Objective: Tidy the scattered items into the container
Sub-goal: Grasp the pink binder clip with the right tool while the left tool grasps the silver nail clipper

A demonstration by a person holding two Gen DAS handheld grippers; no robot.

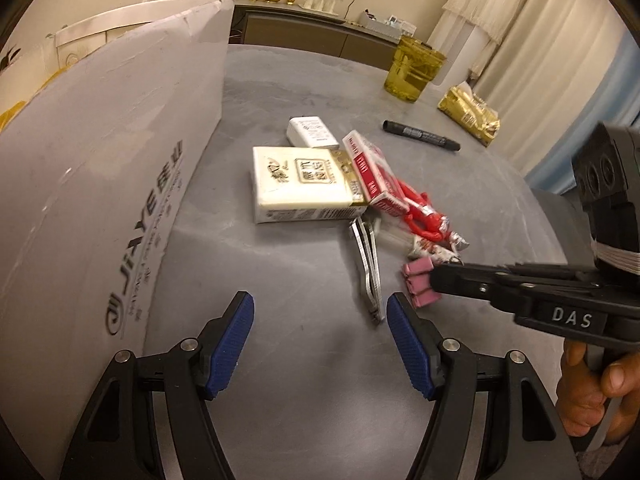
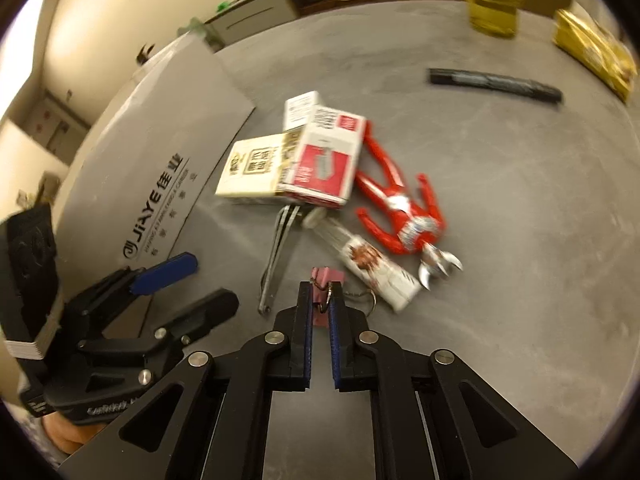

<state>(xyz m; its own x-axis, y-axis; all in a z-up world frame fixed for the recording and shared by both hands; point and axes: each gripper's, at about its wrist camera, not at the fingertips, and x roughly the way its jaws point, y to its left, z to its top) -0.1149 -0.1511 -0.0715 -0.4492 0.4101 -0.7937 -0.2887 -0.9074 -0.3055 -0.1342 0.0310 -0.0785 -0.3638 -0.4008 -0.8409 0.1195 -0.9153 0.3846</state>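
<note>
Scattered items lay clustered on the grey table (image 1: pixel 460 216), none yet shown inside the container. Left wrist view: my left gripper (image 1: pixel 320 330) hung with its blue pads well apart and empty, beside the white cardboard box (image 1: pixel 120 168), whose interior I could not see. Ahead sat a cream packet (image 1: pixel 300 184) touching a red packet (image 1: pixel 370 174), a white charger (image 1: pixel 314 132) behind them, a red toy figure (image 1: pixel 424 216), nail clippers (image 1: pixel 370 268) and, farther off, a black marker (image 1: pixel 420 135). My right gripper (image 1: pixel 438 280) reached in from the right onto the pink binder clips (image 1: pixel 418 286). Right wrist view: my right gripper (image 2: pixel 320 300) had its fingers drawn nearly together on the pink binder clips (image 2: pixel 326 278), apparently pinching their wire handle; the clips appeared to rest on the table. A white keychain tag (image 2: pixel 376 270) lay just beside them. I judged the task barely begun: the first pick was under way, and every other item remained to be moved.
</note>
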